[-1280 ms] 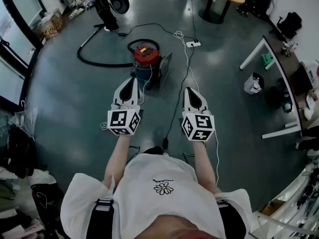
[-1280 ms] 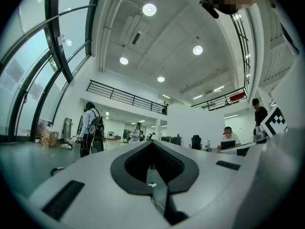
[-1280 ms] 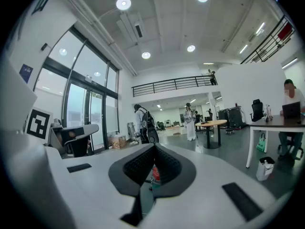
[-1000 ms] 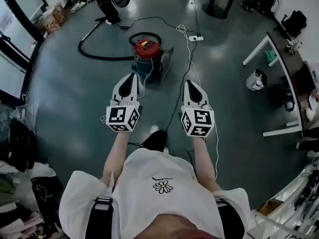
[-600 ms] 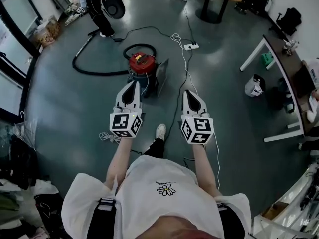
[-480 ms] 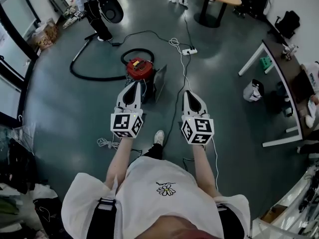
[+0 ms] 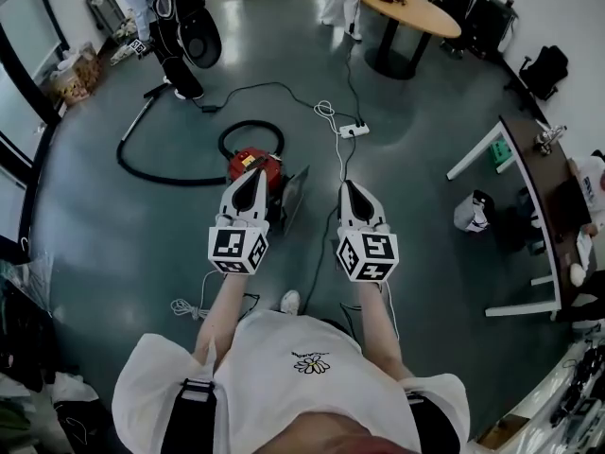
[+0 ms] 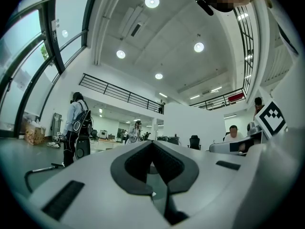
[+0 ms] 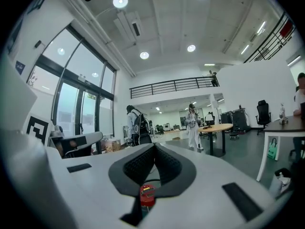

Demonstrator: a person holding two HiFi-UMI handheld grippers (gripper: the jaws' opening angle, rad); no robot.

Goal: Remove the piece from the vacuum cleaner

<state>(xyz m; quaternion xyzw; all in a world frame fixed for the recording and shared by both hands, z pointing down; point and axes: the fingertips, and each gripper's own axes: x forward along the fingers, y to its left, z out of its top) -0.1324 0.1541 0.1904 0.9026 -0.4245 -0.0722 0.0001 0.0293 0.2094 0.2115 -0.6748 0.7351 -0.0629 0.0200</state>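
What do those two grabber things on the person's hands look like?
Both are white and narrow to a point, like beaks. The left gripper and right gripper have black ribbed lining inside their jaws, and each carries a white cube with black square markers. The person wears a white short-sleeved T-shirt with a daisy print and dark shoulder straps.

The person wears a white short-sleeved T-shirt (image 7: pixel 284 391) with a small daisy print (image 7: pixel 310 362), dark shoulder straps (image 7: pixel 197 407) and a pale shoe (image 7: pixel 290 301), while the left tongs (image 7: pixel 256 172) and right tongs (image 7: pixel 350 186) are white tapered shells with black ribbed pads (image 8: pixel 138 163), each backed by a black-and-white marker cube (image 7: pixel 237 250).
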